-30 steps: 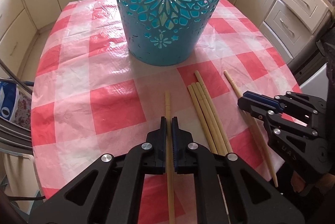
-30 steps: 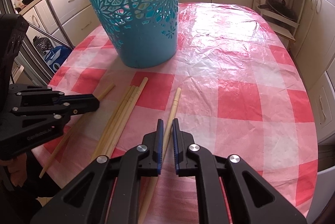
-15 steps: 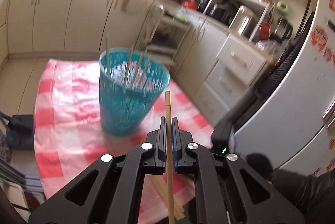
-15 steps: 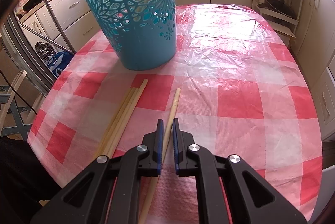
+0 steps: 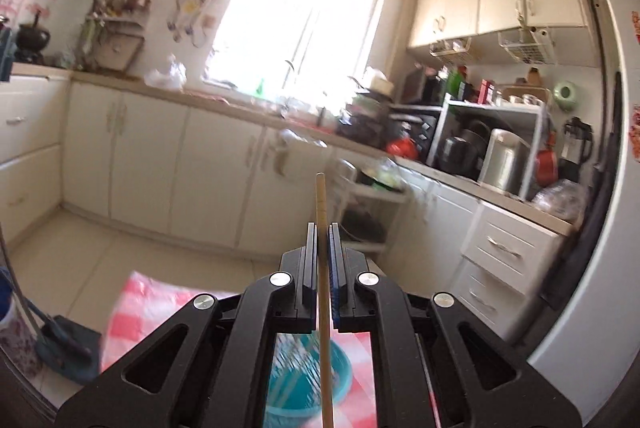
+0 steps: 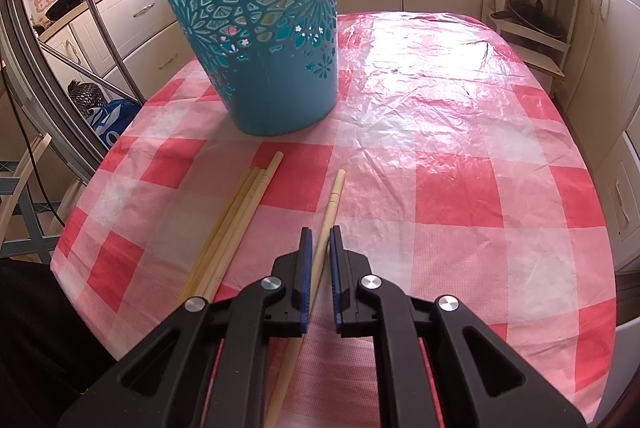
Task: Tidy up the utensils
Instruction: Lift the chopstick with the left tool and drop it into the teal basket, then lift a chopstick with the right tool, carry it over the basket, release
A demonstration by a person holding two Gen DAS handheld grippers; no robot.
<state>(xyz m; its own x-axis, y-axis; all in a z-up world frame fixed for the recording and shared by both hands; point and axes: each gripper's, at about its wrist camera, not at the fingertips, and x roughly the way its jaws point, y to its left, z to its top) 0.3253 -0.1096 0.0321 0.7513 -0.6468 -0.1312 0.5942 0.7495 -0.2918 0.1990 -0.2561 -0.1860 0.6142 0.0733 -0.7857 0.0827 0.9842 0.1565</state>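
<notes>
My left gripper (image 5: 321,228) is shut on a wooden chopstick (image 5: 321,204) and holds it upright, high above the teal cut-out basket (image 5: 308,388), which shows blurred far below with several chopsticks inside. In the right wrist view the same basket (image 6: 272,40) stands on the red-checked table (image 6: 460,188). My right gripper (image 6: 320,232) hovers low with its jaws narrowly apart around a single chopstick (image 6: 330,204) lying on the cloth; whether the pads touch it is unclear. A bundle of three chopsticks (image 6: 236,224) lies to its left.
Kitchen cabinets (image 5: 160,156) and a cluttered counter (image 5: 480,156) surround the table. A metal-framed chair (image 6: 80,40) and a blue bag (image 6: 108,120) stand off the table's left edge. A shelf rack (image 6: 532,16) stands beyond the far right edge.
My left gripper has lifted its chopstick off the table and risen high above the basket, tilting up toward the kitchen. My right gripper moved slightly forward along its chopstick.
</notes>
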